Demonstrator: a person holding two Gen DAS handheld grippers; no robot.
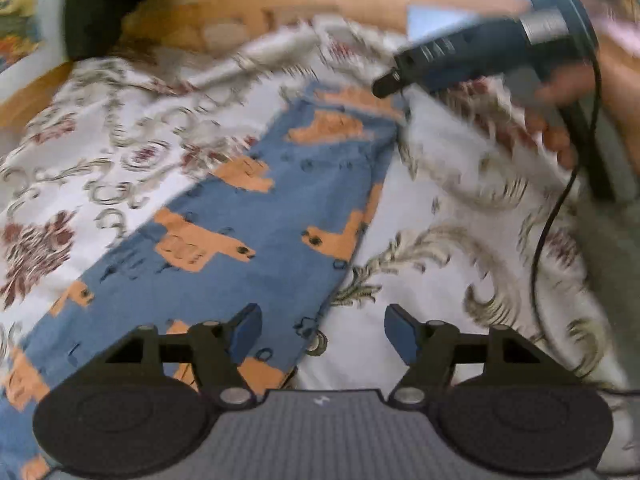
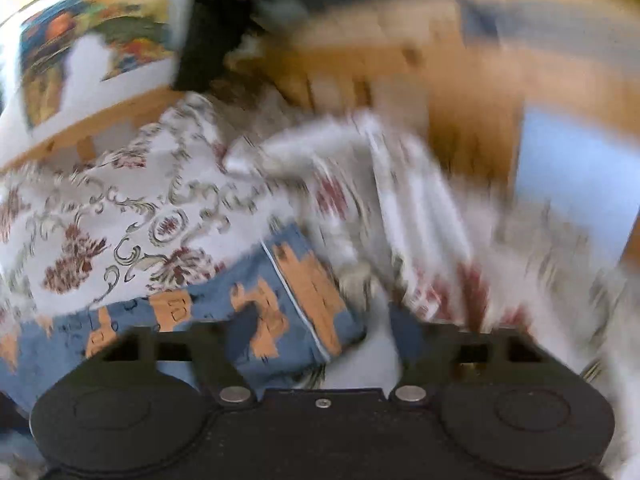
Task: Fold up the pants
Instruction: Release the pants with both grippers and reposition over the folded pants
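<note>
The blue pants with orange patches lie stretched flat across a white floral bedspread, with a wooden bed frame beyond their far end. The left claw hangs spread wide and empty over the pants' near edge. The right claw, held in a hand, is also spread, just above the pants' hem, gripping nothing.
</note>
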